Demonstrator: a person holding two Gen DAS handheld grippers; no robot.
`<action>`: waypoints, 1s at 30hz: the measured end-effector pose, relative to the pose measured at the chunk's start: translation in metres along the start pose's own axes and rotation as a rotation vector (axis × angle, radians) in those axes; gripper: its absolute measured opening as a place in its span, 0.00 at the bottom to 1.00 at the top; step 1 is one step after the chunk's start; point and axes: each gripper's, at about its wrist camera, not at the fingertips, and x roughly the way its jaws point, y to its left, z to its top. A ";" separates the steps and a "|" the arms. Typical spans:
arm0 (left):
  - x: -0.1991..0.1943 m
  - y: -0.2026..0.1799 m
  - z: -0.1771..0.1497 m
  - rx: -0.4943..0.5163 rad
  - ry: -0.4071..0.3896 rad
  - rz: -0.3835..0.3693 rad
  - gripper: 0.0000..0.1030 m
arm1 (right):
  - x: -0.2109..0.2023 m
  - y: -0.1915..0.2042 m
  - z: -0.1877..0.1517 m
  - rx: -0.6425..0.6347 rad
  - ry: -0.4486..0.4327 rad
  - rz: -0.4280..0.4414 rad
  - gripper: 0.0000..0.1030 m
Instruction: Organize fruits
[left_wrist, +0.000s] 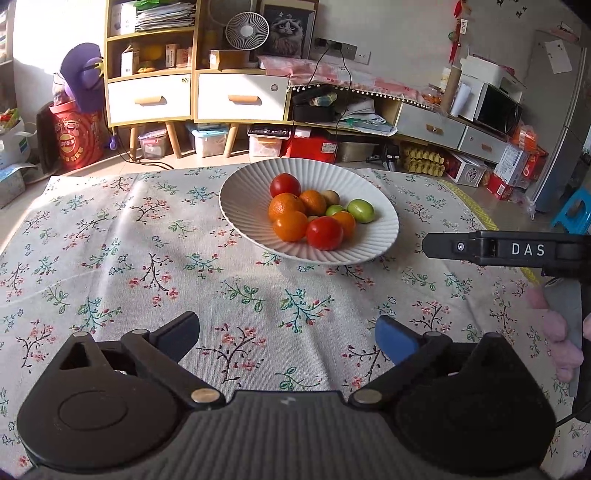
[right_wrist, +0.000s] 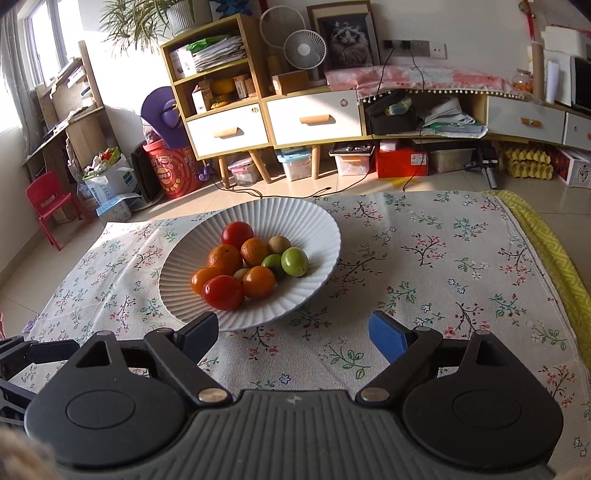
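Both tools, left tool (left_wrist: 288, 336) and right tool (right_wrist: 291, 332), gape empty short of the fruit bowl (right_wrist: 184, 254).

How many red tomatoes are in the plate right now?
2. One tomato sits at the plate's far side, the other tomato at the near edge of the pile. More could hide beneath the oranges.

Ribbed matt white plate (right_wrist: 321, 236), glossy tomato (right_wrist: 222, 292), floral woven tablecloth (right_wrist: 443, 266)

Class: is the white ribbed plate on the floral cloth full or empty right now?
Partly full. The plate holds a cluster of tomatoes, oranges and green fruits near its middle, with bare ribbed surface all around them.
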 end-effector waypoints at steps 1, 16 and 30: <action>-0.001 0.000 -0.002 -0.005 0.004 0.006 0.94 | -0.001 0.000 -0.002 0.003 0.006 -0.006 0.85; -0.019 0.017 -0.028 -0.138 0.055 0.096 0.94 | -0.014 0.034 -0.040 -0.035 0.076 -0.085 0.94; -0.020 0.025 -0.034 -0.154 0.105 0.237 0.94 | 0.001 0.065 -0.065 -0.152 0.131 -0.150 0.96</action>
